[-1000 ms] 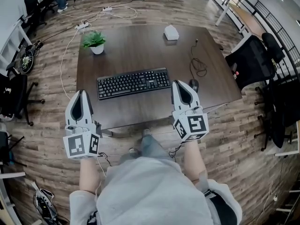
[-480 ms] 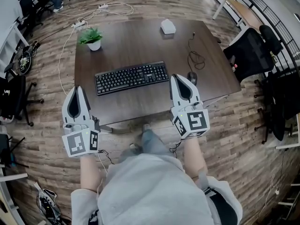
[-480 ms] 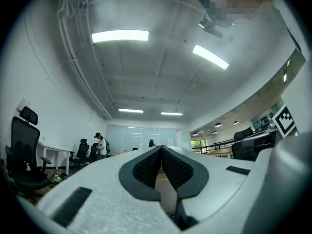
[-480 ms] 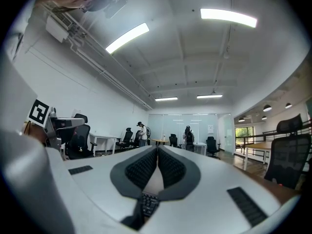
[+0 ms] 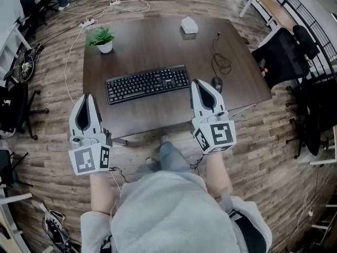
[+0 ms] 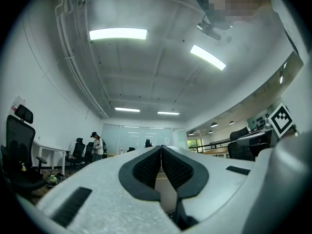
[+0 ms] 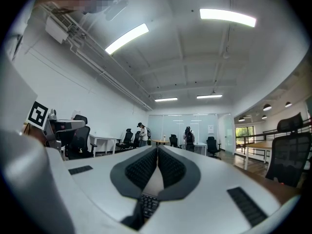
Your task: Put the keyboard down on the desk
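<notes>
A black keyboard (image 5: 148,83) lies flat on the dark brown desk (image 5: 142,46), near its front edge. My left gripper (image 5: 86,96) hangs shut and empty off the desk's front left corner, over the floor. My right gripper (image 5: 198,82) is shut and empty too, its tip just right of the keyboard's right end, above the desk's front edge. In the left gripper view the jaws (image 6: 161,149) meet at the tips. In the right gripper view the gripper (image 7: 157,149) is closed, and a strip of the keyboard (image 7: 147,204) shows below the pads.
On the desk stand a small potted plant (image 5: 102,38) at the back left, a white box (image 5: 189,25) at the back, a mouse (image 5: 217,83) with a coiled cable (image 5: 221,62) at the right. Black office chairs (image 5: 283,54) stand to the right; cables cross the wooden floor.
The head view has shifted slightly, so the desk and keyboard sit a little higher in the picture. Both grippers stay shut and hardly move.
</notes>
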A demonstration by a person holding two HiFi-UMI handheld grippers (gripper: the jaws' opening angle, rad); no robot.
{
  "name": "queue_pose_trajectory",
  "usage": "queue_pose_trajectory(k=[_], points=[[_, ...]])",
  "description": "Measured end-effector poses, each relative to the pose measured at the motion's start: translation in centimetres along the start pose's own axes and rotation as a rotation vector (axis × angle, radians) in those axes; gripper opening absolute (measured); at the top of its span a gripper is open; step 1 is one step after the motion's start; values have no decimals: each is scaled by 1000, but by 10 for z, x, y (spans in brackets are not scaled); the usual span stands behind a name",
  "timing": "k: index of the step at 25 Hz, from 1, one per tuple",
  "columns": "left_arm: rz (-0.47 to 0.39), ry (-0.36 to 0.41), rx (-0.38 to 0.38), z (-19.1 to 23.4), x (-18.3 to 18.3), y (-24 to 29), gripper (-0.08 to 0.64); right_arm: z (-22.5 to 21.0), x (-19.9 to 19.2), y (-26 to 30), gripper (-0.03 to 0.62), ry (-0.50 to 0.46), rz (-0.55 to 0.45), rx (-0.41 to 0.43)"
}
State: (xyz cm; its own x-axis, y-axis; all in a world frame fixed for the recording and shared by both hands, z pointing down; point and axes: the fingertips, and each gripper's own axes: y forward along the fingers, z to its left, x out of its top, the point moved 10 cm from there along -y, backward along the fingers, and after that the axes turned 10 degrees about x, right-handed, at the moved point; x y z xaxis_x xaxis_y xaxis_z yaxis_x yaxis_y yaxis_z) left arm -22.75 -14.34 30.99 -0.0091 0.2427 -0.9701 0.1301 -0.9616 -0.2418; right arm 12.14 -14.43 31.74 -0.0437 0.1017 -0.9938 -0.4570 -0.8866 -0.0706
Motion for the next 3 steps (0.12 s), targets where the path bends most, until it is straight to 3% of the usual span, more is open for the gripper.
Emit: queue_pose_trajectory(k=[3], points=[[3, -1, -13, -2, -2, 4, 11, -3, 0, 3, 14, 1, -5, 0]])
